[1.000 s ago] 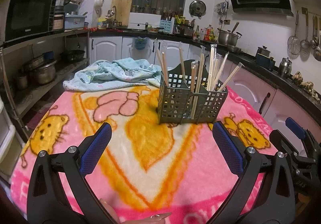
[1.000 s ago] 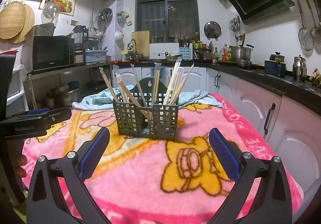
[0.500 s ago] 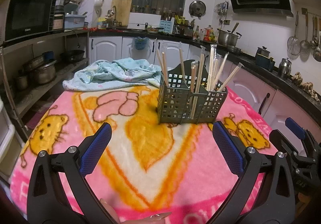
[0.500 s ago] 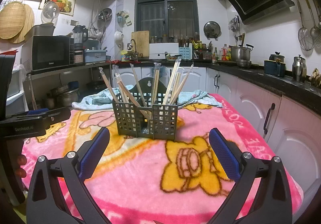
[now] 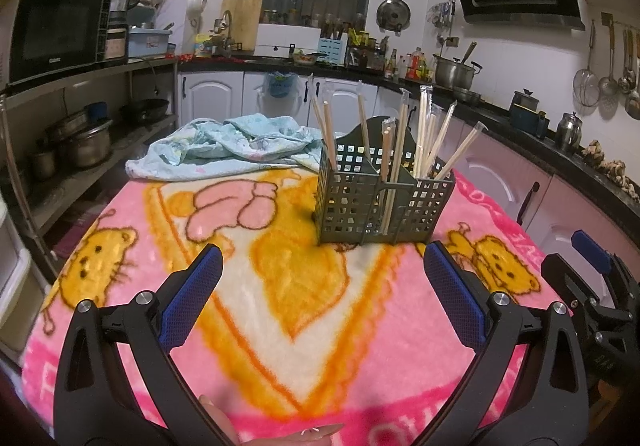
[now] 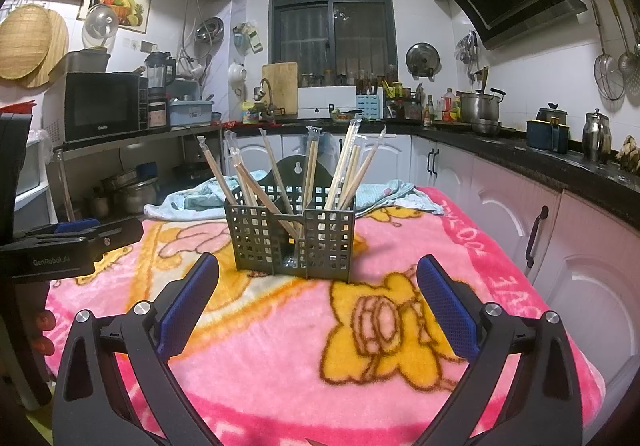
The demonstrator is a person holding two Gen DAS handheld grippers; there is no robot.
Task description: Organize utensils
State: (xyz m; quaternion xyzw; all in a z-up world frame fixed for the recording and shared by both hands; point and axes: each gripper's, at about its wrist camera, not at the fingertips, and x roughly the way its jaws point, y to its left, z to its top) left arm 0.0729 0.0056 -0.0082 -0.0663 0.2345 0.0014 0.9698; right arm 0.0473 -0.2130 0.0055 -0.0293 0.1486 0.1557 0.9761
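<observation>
Right now the chopsticks (image 5: 404, 150), each in a clear wrapper, are standing and leaning at different angles in a dark green slotted holder (image 5: 380, 202). They are spreading across its compartments, some tilting left, some right. The holder is sitting upright on a pink cartoon blanket (image 5: 304, 302) that is covering the desk, towards the far middle of it. Just behind the holder a crumpled light blue cloth (image 5: 224, 146) is lying on the far end of the blanket.

The left tongs (image 5: 320, 294) are hovering above the blanket on the near side of the holder, jaws spread wide and gripping nothing. The right tongs (image 6: 316, 298) are doing the same from a little further right, also wide apart and empty, well short of the holder (image 6: 290, 234). In the right wrist view the chopsticks (image 6: 312, 170) are fanning outward, and the left tongs are showing at the left edge.
</observation>
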